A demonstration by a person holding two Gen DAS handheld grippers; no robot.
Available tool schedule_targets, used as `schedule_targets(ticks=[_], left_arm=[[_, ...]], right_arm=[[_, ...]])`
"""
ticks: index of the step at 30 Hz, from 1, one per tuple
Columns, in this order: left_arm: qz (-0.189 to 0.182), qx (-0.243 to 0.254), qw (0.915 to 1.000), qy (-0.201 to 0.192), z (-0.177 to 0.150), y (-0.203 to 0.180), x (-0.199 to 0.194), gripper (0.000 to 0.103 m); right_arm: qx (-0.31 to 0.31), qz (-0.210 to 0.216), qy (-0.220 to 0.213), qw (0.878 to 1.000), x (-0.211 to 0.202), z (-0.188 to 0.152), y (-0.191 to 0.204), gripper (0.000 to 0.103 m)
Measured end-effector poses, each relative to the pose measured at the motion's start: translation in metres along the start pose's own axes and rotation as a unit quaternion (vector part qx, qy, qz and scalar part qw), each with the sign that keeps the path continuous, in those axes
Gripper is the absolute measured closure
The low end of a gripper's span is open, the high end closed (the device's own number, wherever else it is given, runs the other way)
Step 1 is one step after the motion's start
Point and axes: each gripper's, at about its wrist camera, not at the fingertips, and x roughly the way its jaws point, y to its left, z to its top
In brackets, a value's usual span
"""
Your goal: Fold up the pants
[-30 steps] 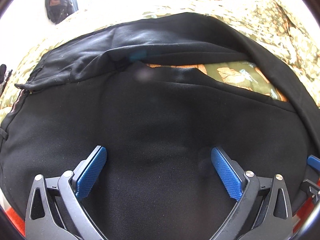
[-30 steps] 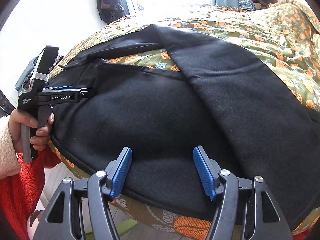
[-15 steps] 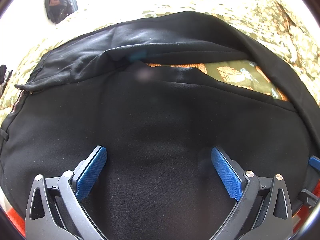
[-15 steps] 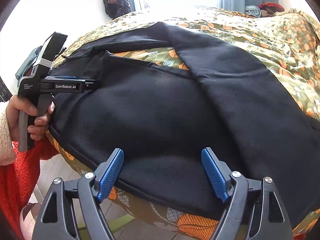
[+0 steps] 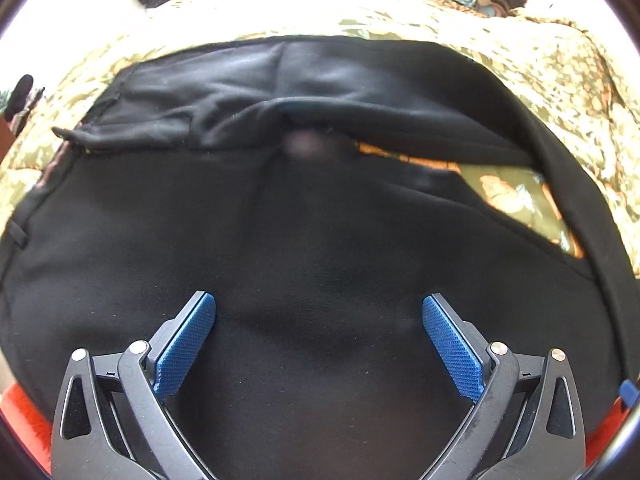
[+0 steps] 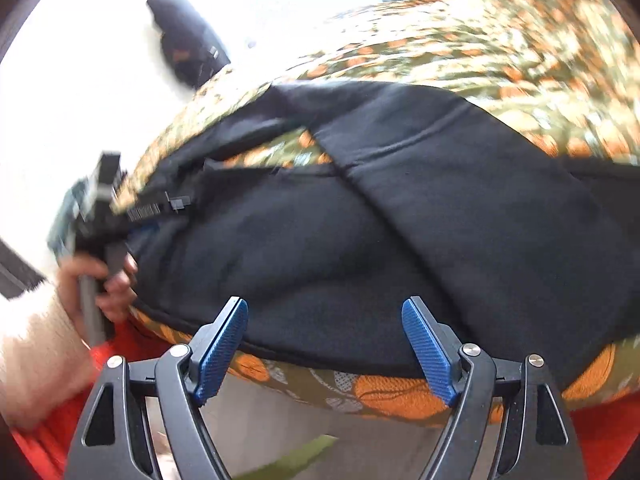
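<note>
Shifted since the earlier frame: right gripper (image 6: 322, 344), fingers spread and empty, swung back to lower frame at the hem of black pants (image 6: 360, 248) spread across the patterned bedspread (image 6: 500, 40); left gripper (image 5: 318, 338) likewise spread over cloth; advice: bite the hem deep before folding.

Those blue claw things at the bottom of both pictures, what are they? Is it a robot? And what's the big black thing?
No robot here. A person holds a hand tool with two blue fingers in each hand, and a camera on each tool looks forward. One picture comes from the left gripper, the other from the right gripper. Both are open and hold nothing. The black thing is a pair of pants lying spread on a bed with a green and orange patterned bedspread. In the right view you can see the person's left hand gripping the other tool.
</note>
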Motion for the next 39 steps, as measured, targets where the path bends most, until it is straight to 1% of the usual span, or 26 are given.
schedule_targets(ticks=[3, 5, 6, 7, 8, 9, 10, 12, 13, 15, 16, 18, 20, 21, 22, 23, 24, 26, 28, 29, 31, 33, 36, 37, 38, 39], left_arm=[[0.018, 0.018, 0.9995, -0.019, -0.008, -0.007, 0.0, 0.0], [0.022, 0.02, 0.9993, -0.023, -0.009, -0.009, 0.0, 0.0], [0.021, 0.019, 0.9993, -0.023, -0.008, -0.008, 0.0, 0.0], [0.018, 0.019, 0.9994, -0.023, -0.008, -0.008, 0.0, 0.0], [0.017, 0.019, 0.9994, -0.023, -0.008, -0.007, 0.0, 0.0], [0.017, 0.021, 0.9993, -0.025, -0.008, -0.007, 0.0, 0.0], [0.018, 0.022, 0.9992, -0.028, -0.009, -0.007, 0.0, 0.0], [0.022, 0.025, 0.9989, -0.033, -0.01, -0.009, 0.001, 0.0], [0.025, 0.027, 0.9987, -0.035, -0.01, -0.01, 0.002, 0.0], [0.028, 0.029, 0.9985, -0.036, -0.012, -0.012, 0.001, 0.0], [0.028, 0.029, 0.9985, -0.036, -0.012, -0.012, 0.0, 0.0], [0.029, 0.03, 0.9985, -0.036, -0.013, -0.013, 0.0, 0.0], [0.032, 0.031, 0.9983, -0.037, -0.014, -0.014, 0.0, 0.0], [0.033, 0.031, 0.9983, -0.037, -0.014, -0.015, -0.001, 0.0], [0.033, 0.031, 0.9983, -0.037, -0.014, -0.015, -0.001, 0.0], [0.033, 0.031, 0.9983, -0.037, -0.015, -0.015, -0.001, 0.0], [0.033, 0.031, 0.9983, -0.037, -0.014, -0.015, -0.001, 0.0], [0.031, 0.031, 0.9984, -0.036, -0.013, -0.014, -0.001, 0.0], [0.031, 0.031, 0.9983, -0.037, -0.013, -0.014, -0.001, 0.0], [0.032, 0.031, 0.9983, -0.038, -0.013, -0.013, -0.001, 0.0], [0.032, 0.032, 0.9982, -0.039, -0.013, -0.013, -0.001, 0.0], [0.033, 0.033, 0.9981, -0.04, -0.014, -0.014, -0.001, 0.0], [0.033, 0.034, 0.9981, -0.039, -0.014, -0.015, -0.002, 0.0], [0.033, 0.034, 0.9982, -0.037, -0.013, -0.015, -0.002, 0.0], [0.034, 0.036, 0.9982, -0.033, -0.012, -0.016, -0.002, 0.0], [0.035, 0.04, 0.9983, -0.024, -0.01, -0.017, -0.003, 0.0]], right_arm=[[0.046, 0.024, 0.004, 0.999, 0.002, 0.001, -0.011, 0.024], [0.106, 0.016, -0.007, 0.994, 0.002, 0.004, -0.032, 0.024], [0.144, 0.014, -0.017, 0.989, 0.0, 0.004, -0.046, 0.026], [0.182, 0.028, -0.026, 0.983, -0.002, 0.003, -0.059, 0.032], [0.214, 0.042, -0.032, 0.975, -0.003, 0.002, -0.068, 0.035], [0.233, 0.051, -0.038, 0.97, -0.005, 0.0, -0.073, 0.039], [0.244, 0.052, -0.047, 0.967, -0.007, -0.001, -0.074, 0.04], [0.264, 0.049, -0.075, 0.96, -0.015, -0.001, -0.072, 0.04], [0.279, 0.053, -0.09, 0.955, -0.019, 0.0, -0.072, 0.039], [0.327, 0.074, -0.111, 0.936, -0.024, -0.002, -0.075, 0.036], [0.353, 0.082, -0.11, 0.925, -0.022, -0.004, -0.078, 0.029], [0.403, 0.116, -0.086, 0.904, -0.01, -0.012, -0.084, 0.026], [0.452, 0.153, -0.056, 0.877, 0.006, -0.025, -0.088, 0.026], [0.463, 0.165, -0.056, 0.869, 0.01, -0.028, -0.088, 0.026], [0.459, 0.162, -0.061, 0.871, 0.011, -0.027, -0.088, 0.026], [0.452, 0.154, -0.072, 0.876, 0.01, -0.023, -0.089, 0.026], [0.449, 0.146, -0.087, 0.877, 0.006, -0.021, -0.092, 0.027], [0.456, 0.13, -0.119, 0.873, -0.007, -0.018, -0.103, 0.027], [0.464, 0.111, -0.138, 0.868, -0.018, -0.018, -0.111, 0.027], [0.464, 0.102, -0.143, 0.868, -0.021, -0.018, -0.112, 0.028], [0.46, 0.083, -0.139, 0.873, -0.027, -0.019, -0.115, 0.037], [0.458, 0.068, -0.141, 0.875, -0.03, -0.018, -0.116, 0.042], [0.463, 0.057, -0.152, 0.871, -0.035, -0.021, -0.12, 0.042], [0.461, 0.048, -0.156, 0.872, -0.037, -0.018, -0.121, 0.043], [0.452, 0.034, -0.154, 0.878, -0.041, -0.018, -0.124, 0.047], [0.434, 0.011, -0.147, 0.889, -0.044, -0.012, -0.125, 0.069]])
